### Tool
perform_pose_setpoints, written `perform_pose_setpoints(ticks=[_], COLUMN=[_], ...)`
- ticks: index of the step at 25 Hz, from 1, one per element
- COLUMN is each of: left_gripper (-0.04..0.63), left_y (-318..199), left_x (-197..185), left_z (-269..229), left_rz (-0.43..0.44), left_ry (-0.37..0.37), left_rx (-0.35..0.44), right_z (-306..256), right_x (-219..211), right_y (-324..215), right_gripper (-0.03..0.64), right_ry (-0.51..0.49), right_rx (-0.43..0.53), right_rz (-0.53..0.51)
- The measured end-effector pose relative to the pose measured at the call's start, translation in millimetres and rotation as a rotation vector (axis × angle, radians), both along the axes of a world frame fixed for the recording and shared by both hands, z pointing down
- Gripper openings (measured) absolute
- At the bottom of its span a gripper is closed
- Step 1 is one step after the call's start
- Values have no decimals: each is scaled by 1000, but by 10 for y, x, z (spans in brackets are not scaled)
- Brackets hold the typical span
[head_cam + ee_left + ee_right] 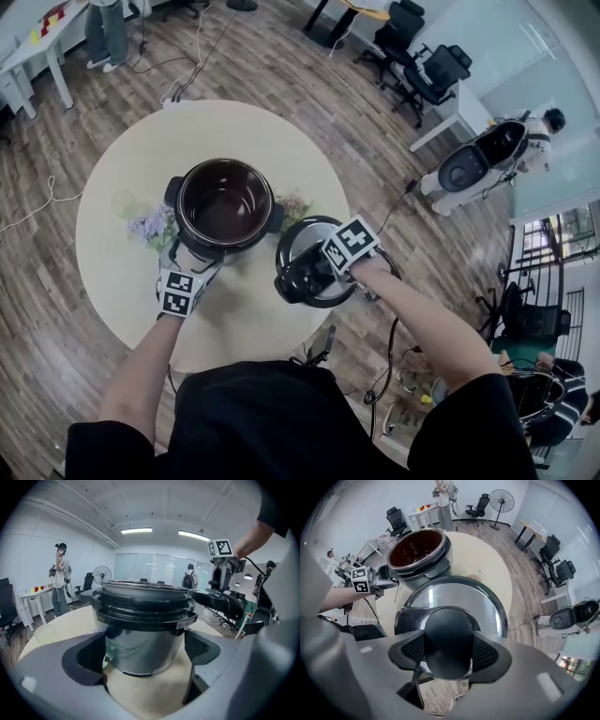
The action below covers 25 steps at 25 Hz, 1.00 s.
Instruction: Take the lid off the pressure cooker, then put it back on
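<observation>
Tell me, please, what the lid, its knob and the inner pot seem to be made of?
The lid looks like polished metal, probably stainless steel: its dome shows mirror-like streaks. The knob looks like matte black plastic, smooth and glare-free. The inner pot has a dark brown, faintly glossy lining, possibly a non-stick coating; what lies beneath is unclear.

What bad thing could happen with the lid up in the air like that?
The right gripper holds the lid only by its round knob, near the table's edge; if it slips, it may fall to the floor. The open cooker stands close beside, so the lid could knock its rim going back.
</observation>
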<state>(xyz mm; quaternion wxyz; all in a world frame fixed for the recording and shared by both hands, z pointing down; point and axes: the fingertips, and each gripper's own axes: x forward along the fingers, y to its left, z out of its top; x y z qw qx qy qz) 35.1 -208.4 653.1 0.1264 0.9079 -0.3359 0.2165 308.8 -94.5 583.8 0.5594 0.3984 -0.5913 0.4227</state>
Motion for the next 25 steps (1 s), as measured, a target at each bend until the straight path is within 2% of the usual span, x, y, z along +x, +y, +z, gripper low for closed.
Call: perform_pose_setpoints(ticks=[3, 7, 10, 13, 18, 25], left_gripper=[508, 508, 508, 508, 508, 508], left_y=[-10, -13, 59, 117, -71, -72], left_x=[-5, 2, 54, 89, -19, 9], left_z=[2, 4, -9, -46, 27, 94], left_rz=[0, 0, 0, -4, 1, 7], left_ry=[1, 5, 4, 4, 11, 19], left_rx=[1, 1, 1, 4, 1, 1], right_z=[-346, -792, -1061, -1243, -1204, -846], right_x=[115, 7, -195, -522, -1341, -1978], right_y=[-221, -600, -844, -1118, -1819, -2125], right_gripper=[285, 285, 285, 285, 285, 285], right_ry=[16, -12, -67, -157, -237, -152], right_rx=[33, 87, 124, 142, 131, 86], right_rz=[-13, -49, -41, 10, 54, 7])
